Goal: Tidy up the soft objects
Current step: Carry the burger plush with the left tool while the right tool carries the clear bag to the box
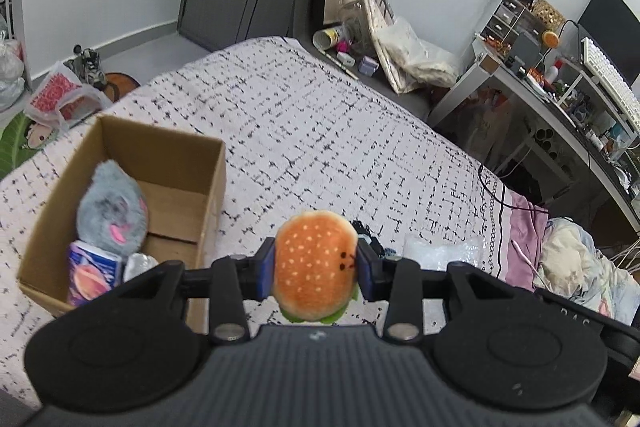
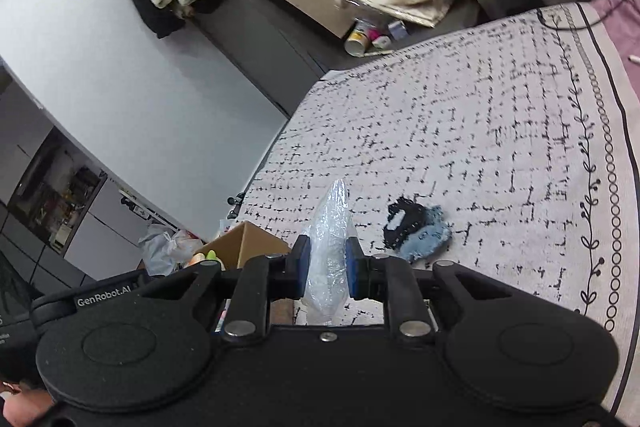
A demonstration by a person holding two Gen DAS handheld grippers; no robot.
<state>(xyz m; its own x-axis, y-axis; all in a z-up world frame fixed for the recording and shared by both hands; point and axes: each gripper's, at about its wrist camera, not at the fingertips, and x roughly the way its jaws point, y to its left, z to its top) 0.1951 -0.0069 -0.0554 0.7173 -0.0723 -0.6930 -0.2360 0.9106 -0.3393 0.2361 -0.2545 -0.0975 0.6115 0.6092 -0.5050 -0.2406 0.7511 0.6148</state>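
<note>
My left gripper (image 1: 316,263) is shut on a burger plush (image 1: 316,263) and holds it above the bed, just right of an open cardboard box (image 1: 212,195). In the box lie a grey furry plush (image 1: 114,215), a blue-and-orange packet (image 1: 94,275) and a bit of clear plastic. My right gripper (image 2: 327,261) is shut on a clear plastic bag (image 2: 330,227), held above the bed. A black and light-blue cloth item (image 2: 418,229) lies on the bedspread to the right of it. The box corner (image 2: 244,243) shows at the left in the right wrist view.
The bed has a white bedspread with black marks (image 1: 320,131). A cluttered desk (image 1: 560,95) stands to the right. Bags and jars (image 1: 384,43) lie on the floor beyond the bed. A crumpled quilt (image 1: 576,267) lies at the right edge.
</note>
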